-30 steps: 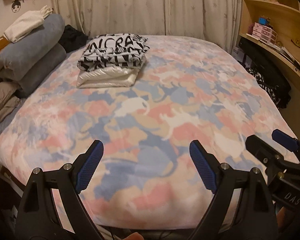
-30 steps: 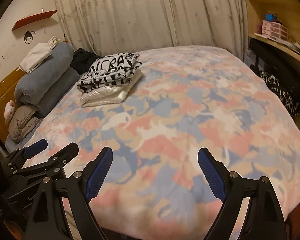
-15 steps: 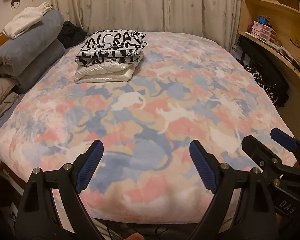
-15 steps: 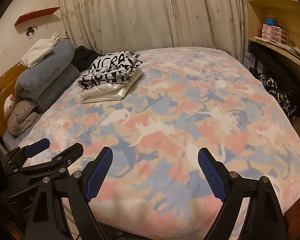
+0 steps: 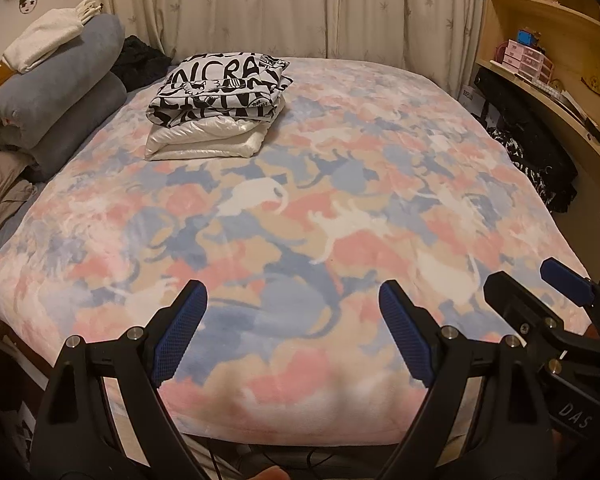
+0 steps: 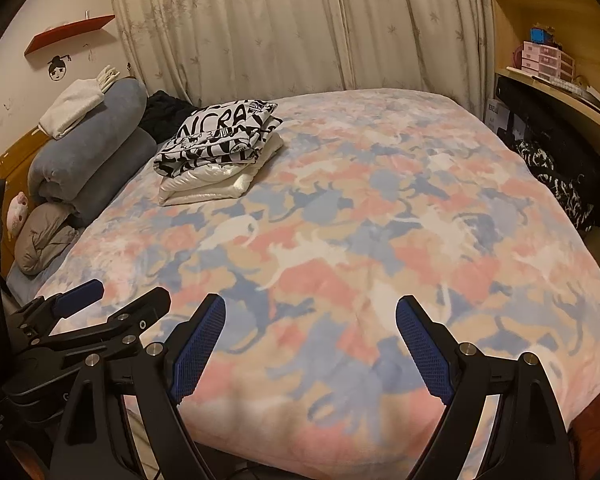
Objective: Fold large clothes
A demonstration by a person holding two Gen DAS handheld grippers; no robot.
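A folded black-and-white lettered garment (image 5: 220, 92) lies on a folded shiny white garment (image 5: 208, 142) at the far left of the bed; the stack also shows in the right wrist view (image 6: 220, 136). My left gripper (image 5: 294, 308) is open and empty above the near edge of the bed. My right gripper (image 6: 310, 320) is open and empty, beside the left one; it shows at the right in the left wrist view (image 5: 540, 284). Both are far from the stack.
The bed carries a pink, blue and beige cat-print blanket (image 5: 340, 220). Rolled grey-blue bedding (image 5: 56, 92) with a white cloth on top lies at the left. Dark clothes (image 5: 540, 168) hang at the right, below wooden shelves (image 5: 548, 60). Curtains (image 6: 300, 28) are behind.
Both grippers have pulled back and risen a little from the bed, so more of its near edge shows. Both stay open and empty. The stack has not moved.
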